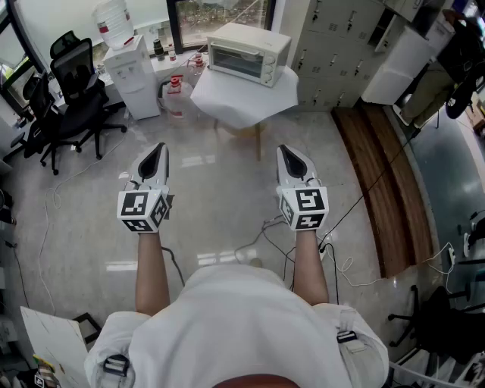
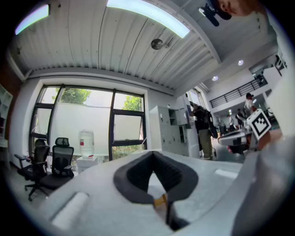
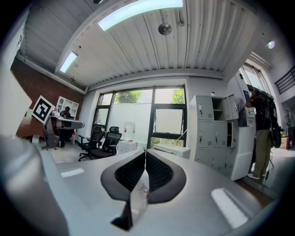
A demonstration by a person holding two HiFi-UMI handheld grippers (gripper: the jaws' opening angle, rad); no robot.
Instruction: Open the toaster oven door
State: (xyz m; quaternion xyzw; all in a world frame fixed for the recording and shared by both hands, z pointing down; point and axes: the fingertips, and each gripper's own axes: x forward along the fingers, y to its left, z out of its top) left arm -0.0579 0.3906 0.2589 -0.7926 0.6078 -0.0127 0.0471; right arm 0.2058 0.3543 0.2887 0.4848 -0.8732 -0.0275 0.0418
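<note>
Nearest the head camera is the person's white top, with both bare forearms reaching forward from it. Each hand carries a gripper with a marker cube (image 1: 142, 211) at its back (the right one's cube (image 1: 305, 208) sits a little farther out). The left tongs (image 1: 158, 150) are held level, and in the left gripper view the left tongs (image 2: 153, 155) have their dark pads pressed tip to tip with nothing between them. The right tongs (image 1: 286, 150) are level too. In the right gripper view the right tongs (image 3: 145, 155) are likewise closed, the two ribbed pads meeting along a thin line and gripping nothing. The two stand side by side, well apart, over a pale glossy floor (image 1: 212, 189).

Loose cables (image 1: 265, 231) trail over the floor just below the right hand. Farther on stands a small table (image 1: 242, 102) under a white cloth. The toaster oven (image 1: 248, 51) sits on it, cream-coloured, its glass door (image 1: 236, 63) closed and facing the person. It is well ahead of both tongs and touched by neither. The right gripper view shows the same toaster oven (image 3: 170, 150) just beyond the closed tips.

Left of the table a water dispenser (image 1: 130, 72) carries a big bottle (image 1: 114, 23), and a black office chair (image 1: 72, 98) stands farther left. Grey lockers (image 1: 333, 42) line the wall to the right, beside a strip of wooden flooring (image 1: 386, 189).
</note>
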